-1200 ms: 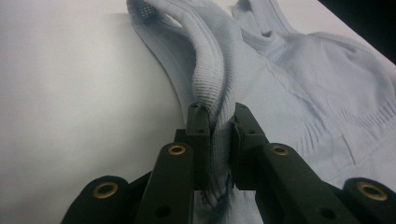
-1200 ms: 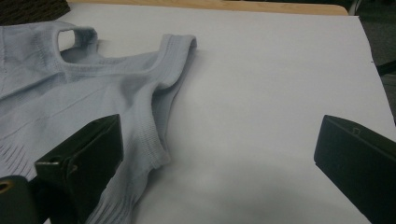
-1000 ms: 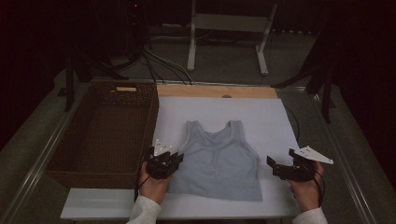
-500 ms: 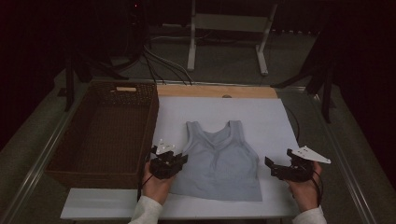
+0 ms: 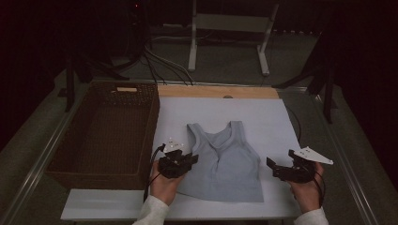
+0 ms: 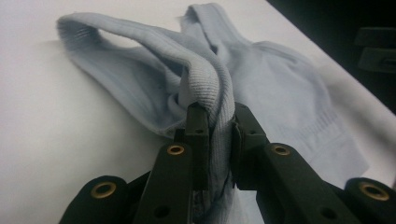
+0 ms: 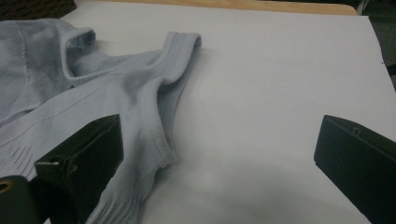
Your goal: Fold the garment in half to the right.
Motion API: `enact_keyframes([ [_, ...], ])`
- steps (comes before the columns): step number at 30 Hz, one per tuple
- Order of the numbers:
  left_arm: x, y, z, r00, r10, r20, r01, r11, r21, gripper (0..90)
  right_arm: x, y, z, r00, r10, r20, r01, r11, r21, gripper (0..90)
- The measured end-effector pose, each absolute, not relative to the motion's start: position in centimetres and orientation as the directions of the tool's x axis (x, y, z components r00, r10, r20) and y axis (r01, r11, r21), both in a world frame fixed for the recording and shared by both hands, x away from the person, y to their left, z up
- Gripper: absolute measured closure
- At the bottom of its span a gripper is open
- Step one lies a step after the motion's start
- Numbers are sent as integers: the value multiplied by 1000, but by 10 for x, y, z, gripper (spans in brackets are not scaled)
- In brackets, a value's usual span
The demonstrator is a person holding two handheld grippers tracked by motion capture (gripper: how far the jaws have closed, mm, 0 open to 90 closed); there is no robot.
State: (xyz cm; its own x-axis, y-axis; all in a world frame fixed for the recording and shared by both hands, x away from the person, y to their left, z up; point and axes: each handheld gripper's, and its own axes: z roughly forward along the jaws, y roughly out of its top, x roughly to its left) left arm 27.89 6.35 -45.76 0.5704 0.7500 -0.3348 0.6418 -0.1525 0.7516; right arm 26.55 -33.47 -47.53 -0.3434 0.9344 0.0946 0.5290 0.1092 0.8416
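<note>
The pale blue tank top lies flat on the white board, lower centre of the high view. The left gripper pinches its left armhole edge; the right gripper, lower right, stands wide apart beside its right edge

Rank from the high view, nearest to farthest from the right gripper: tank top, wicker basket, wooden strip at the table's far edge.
From the right gripper, open at the table's near right:
1. Tank top, just to its left, mid-table, its other side pinched by the left gripper.
2. Wooden strip, along the far edge.
3. Wicker basket, across at the far left.
</note>
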Motion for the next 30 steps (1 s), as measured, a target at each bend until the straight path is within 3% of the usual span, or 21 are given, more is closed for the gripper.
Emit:
enact_keyframes([
  [30,288,27,-442,658,629,-415,629,-155,762,805,266,-338,-477,-348,932,98,532,110,839,17],
])
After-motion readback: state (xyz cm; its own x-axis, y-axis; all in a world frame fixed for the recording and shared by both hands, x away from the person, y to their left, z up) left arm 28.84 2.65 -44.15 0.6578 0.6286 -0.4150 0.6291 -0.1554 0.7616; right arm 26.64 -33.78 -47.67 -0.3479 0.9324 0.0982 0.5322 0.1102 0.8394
